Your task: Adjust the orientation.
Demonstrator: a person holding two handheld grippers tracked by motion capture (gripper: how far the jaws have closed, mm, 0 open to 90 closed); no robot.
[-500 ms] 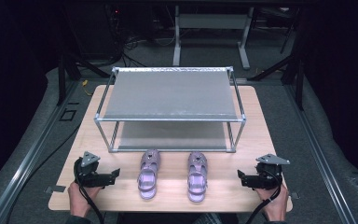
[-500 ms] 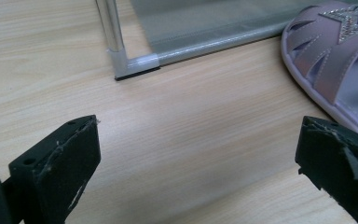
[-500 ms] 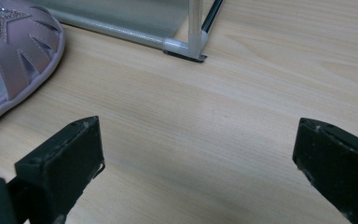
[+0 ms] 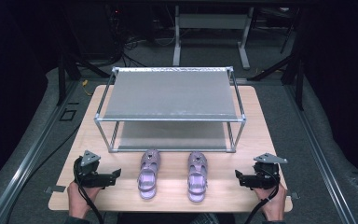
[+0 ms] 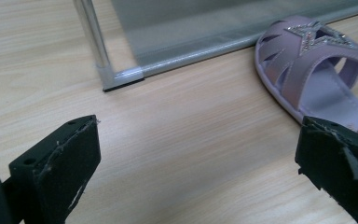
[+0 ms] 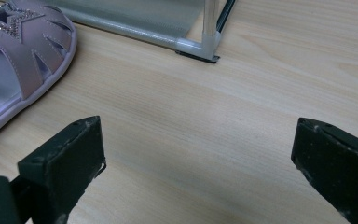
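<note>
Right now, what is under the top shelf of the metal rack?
Under the top shelf of the rack lies a grey lower shelf, whose visible front strip is bare. Its back part is covered by the top shelf. Both purple sandals lie in front, outside the rack.

Both hands come in from the near edge, one tool each. Left hand (image 4: 77,198) grips the left tool (image 4: 114,174) low over the table, body roughly level, jaws pointing inward to the right, grey three-cornered plate on top, cable trailing back past the wrist. Right hand (image 4: 271,201) mirrors it: right tool (image 4: 239,175) level, jaws pointing inward to the left, plate up, cable looping back along the hand. Left gripper view: both black jaws spread wide, nothing between them. Right gripper view: same, jaws wide apart, gap empty. Tools well apart from each other, one near each near corner of the table. Forearms barely show.
</note>
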